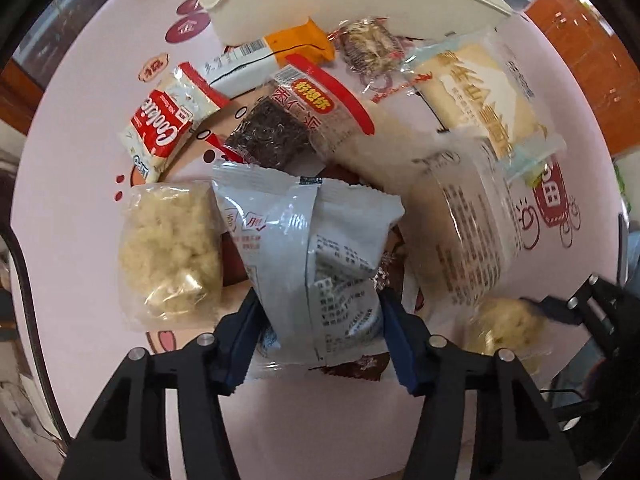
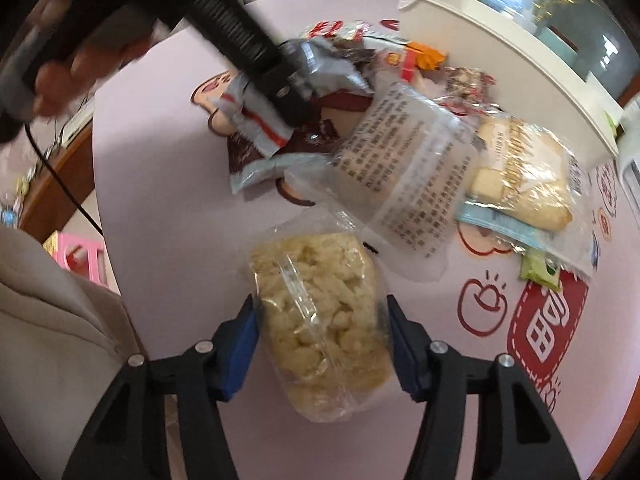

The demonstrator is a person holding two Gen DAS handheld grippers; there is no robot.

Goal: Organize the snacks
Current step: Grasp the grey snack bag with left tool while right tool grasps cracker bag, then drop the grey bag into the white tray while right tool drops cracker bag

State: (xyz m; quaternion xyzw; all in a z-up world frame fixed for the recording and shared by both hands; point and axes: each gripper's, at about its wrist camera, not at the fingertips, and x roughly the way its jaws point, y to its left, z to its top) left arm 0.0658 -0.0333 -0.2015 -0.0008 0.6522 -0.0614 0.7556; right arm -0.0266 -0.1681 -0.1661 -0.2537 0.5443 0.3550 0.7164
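The red-and-white packet (image 1: 166,128) reads "Cookies"; other print is unreadable.

Pale table (image 1: 80,128) bears snack packets (image 1: 160,128) and bin (image 1: 320,4).

A pile of snack packs lies on the pale pink table (image 1: 80,128), in front of the cream plastic bin (image 1: 304,4); the grey foil pack (image 1: 316,240) sits between the left gripper (image 1: 318,344) fingers; the clear bag of puffed rice (image 2: 320,320) sits between the right gripper (image 2: 320,344) fingers, nearer than the pile.
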